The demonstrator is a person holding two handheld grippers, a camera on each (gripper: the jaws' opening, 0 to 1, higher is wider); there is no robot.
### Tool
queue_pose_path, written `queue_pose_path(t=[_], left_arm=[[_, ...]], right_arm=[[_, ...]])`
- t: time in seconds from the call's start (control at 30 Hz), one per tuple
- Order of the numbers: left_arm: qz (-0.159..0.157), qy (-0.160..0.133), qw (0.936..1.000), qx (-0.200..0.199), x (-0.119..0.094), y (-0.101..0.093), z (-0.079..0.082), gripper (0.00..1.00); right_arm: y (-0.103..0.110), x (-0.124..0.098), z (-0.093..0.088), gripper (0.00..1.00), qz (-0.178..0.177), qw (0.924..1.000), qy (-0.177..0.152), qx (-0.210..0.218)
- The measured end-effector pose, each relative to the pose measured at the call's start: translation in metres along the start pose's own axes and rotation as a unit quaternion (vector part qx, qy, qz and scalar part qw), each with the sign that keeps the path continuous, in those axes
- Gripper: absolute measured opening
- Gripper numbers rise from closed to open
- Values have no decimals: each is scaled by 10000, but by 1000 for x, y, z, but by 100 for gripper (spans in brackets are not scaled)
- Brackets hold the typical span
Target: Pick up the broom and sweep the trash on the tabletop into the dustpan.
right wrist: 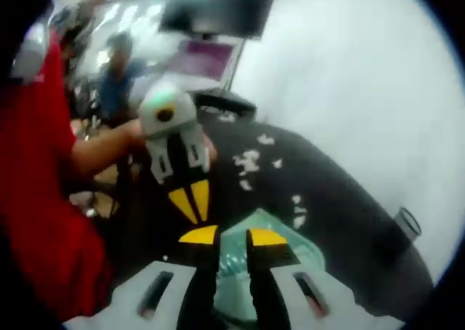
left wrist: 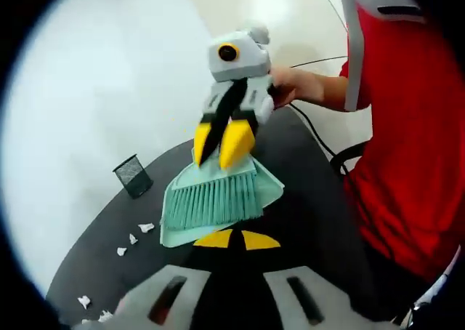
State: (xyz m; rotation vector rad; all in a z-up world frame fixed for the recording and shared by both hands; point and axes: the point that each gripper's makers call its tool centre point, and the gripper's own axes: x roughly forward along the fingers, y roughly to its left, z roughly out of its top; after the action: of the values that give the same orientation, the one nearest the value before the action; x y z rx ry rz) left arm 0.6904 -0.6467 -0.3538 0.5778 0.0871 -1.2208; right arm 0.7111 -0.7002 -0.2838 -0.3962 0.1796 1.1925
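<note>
Over the dark tabletop (left wrist: 305, 221), my right gripper (left wrist: 224, 142) holds the broom (left wrist: 214, 195), jaws pinched on it.
Left gripper (left wrist: 236, 238) nearly closed, empty; I'd steady the dustpan (left wrist: 270, 188), then sweep paper scraps (left wrist: 134, 239) inward.

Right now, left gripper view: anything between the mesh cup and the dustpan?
In the left gripper view, bare dark tabletop lies between the mesh cup and the dustpan. The paper scraps sit off that line, nearer the camera.
</note>
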Motion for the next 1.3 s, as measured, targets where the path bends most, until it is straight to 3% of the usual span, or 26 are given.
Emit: queue_pose_path(t=[0.07,0.13,0.27,0.37,0.4,0.47,0.53,0.63,0.7,0.73,0.8,0.83,0.87,0.93,1.0,1.1,1.3], left_arm=[[77,-147,9998,-57,-2,3,4,1],[176,-426,9989,-77,-6,7,13,1],[574,-1069,9921,-320,-21,24,30,3],[974,-1652,9791,-674,-42,41,40,4],[1075,-1804,9746,-784,-48,46,41,4],[1240,-2103,9649,-969,-61,55,44,4],[1355,-2366,9555,-1122,-71,61,46,4],[1358,-2420,9531,-1209,-75,64,43,4],[1365,-2387,9542,-1182,-73,64,43,4],[1341,-2330,9563,-1146,-71,62,42,4],[1336,-2146,9620,-1034,-65,60,39,4],[1321,-2045,9649,-985,-62,59,37,4],[1309,-1953,9674,-942,-60,57,35,4],[1309,-1815,9708,-859,-55,56,33,4],[1295,-1741,9728,-812,-52,54,32,5],[1272,-1655,9751,-749,-50,52,31,5],[1244,-1709,9746,-740,-51,51,33,5]], right_arm=[[-21,-22,9,17,-391,9979,-330,403],[-43,-47,19,17,-817,9897,-803,857],[-78,-96,21,17,-1457,9544,-1555,2089],[-95,-120,3,17,-1914,9287,-1632,2723],[-97,-123,-5,17,-1972,9251,-1595,2827],[-100,-130,-21,17,-2162,9097,-1534,3196],[-99,-134,-33,17,-2216,9010,-1500,3416],[-102,-138,-61,20,-2377,8726,-1387,4034],[-104,-138,-71,22,-2293,8487,-1479,4532],[-108,-138,-73,24,-2197,8229,-1736,4944],[-111,-134,-75,28,-1996,7965,-1916,5377],[-114,-132,-79,28,-2016,7890,-1911,5481],[-114,-128,-83,28,-2019,7847,-1845,5562],[-116,-117,-86,30,-1918,7886,-1719,5584],[-120,-110,-89,30,-1863,7823,-1680,5701],[-125,-99,-89,30,-1763,7794,-1611,5792],[-122,-92,-93,29,-1652,7834,-1443,5815]])
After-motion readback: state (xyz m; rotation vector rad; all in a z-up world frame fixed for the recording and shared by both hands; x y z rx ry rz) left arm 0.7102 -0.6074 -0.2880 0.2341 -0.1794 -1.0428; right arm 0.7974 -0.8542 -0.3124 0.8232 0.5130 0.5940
